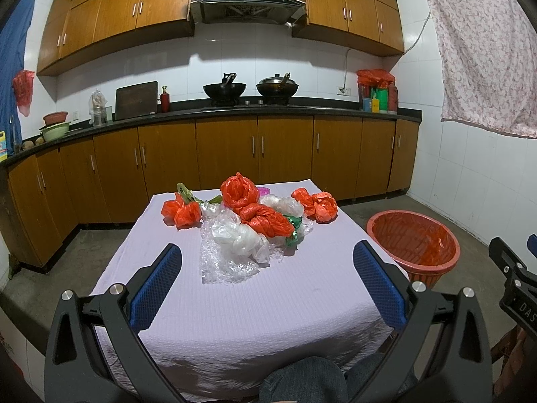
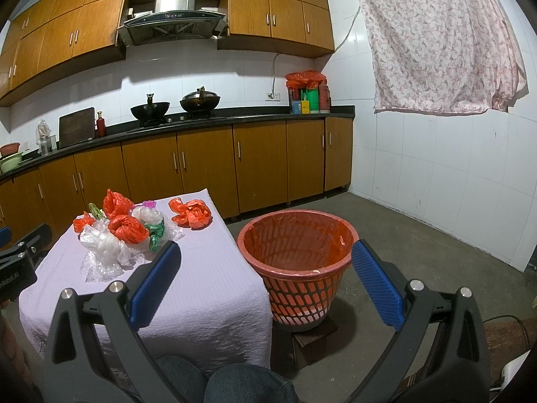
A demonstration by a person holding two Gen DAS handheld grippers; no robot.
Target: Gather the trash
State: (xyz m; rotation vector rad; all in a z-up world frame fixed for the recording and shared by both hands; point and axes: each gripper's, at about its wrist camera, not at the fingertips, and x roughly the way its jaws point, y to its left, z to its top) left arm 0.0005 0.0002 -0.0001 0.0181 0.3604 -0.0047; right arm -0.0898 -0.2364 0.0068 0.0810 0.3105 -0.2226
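A heap of crumpled plastic bags (image 1: 250,221) (image 2: 120,235), orange, clear, white and green, lies on the far half of a small table under a lilac cloth (image 1: 255,309) (image 2: 201,288). A separate orange bag (image 1: 317,205) (image 2: 191,214) sits at the far right corner. An orange basket bin (image 1: 414,245) (image 2: 297,262) lined with an orange bag stands on the floor right of the table. My left gripper (image 1: 266,265) is open above the near half of the table, short of the heap. My right gripper (image 2: 265,267) is open, nothing in it, in front of the bin.
Wooden cabinets and a dark counter (image 1: 235,110) with two woks run along the back wall. A floral cloth (image 2: 439,40) hangs on the right wall. The bin rests on a low dark stand (image 2: 312,336). A person's knees (image 2: 218,383) show at the bottom.
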